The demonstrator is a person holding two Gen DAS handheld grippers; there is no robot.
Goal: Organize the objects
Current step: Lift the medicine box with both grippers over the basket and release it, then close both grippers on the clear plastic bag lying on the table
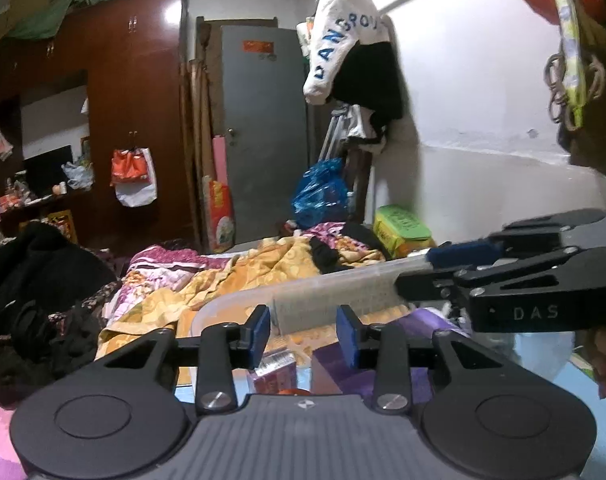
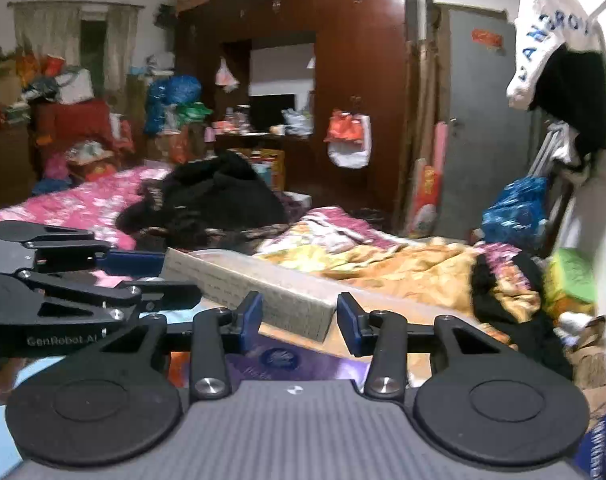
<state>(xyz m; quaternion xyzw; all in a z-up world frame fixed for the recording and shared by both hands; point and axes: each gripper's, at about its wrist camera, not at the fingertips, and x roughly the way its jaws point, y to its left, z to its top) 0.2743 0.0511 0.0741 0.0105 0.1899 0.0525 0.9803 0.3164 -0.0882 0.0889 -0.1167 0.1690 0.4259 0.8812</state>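
Note:
A clear plastic storage bin (image 1: pixel 239 300) with a ribbed wall is held up over the bed between both grippers. My left gripper (image 1: pixel 303 334) is shut on the bin's near wall, with a blue pad on each side. My right gripper (image 1: pixel 427 268) reaches in from the right and clamps the bin's other end. In the right wrist view the ribbed wall of the bin (image 2: pixel 287 300) sits between the right gripper's (image 2: pixel 299 322) pads, and the left gripper (image 2: pixel 175 276) grips it at the left. A purple box (image 2: pixel 279 360) and a small pink carton (image 1: pixel 271 372) show through the bin.
A rumpled yellow and floral blanket (image 1: pixel 263 268) covers the bed beyond the bin. Black clothes (image 2: pixel 223 196) are piled at the left. A brown wardrobe (image 1: pixel 135 100), a grey door (image 1: pixel 263 128), a blue bag (image 1: pixel 323 188) and a green box (image 1: pixel 399 228) stand behind.

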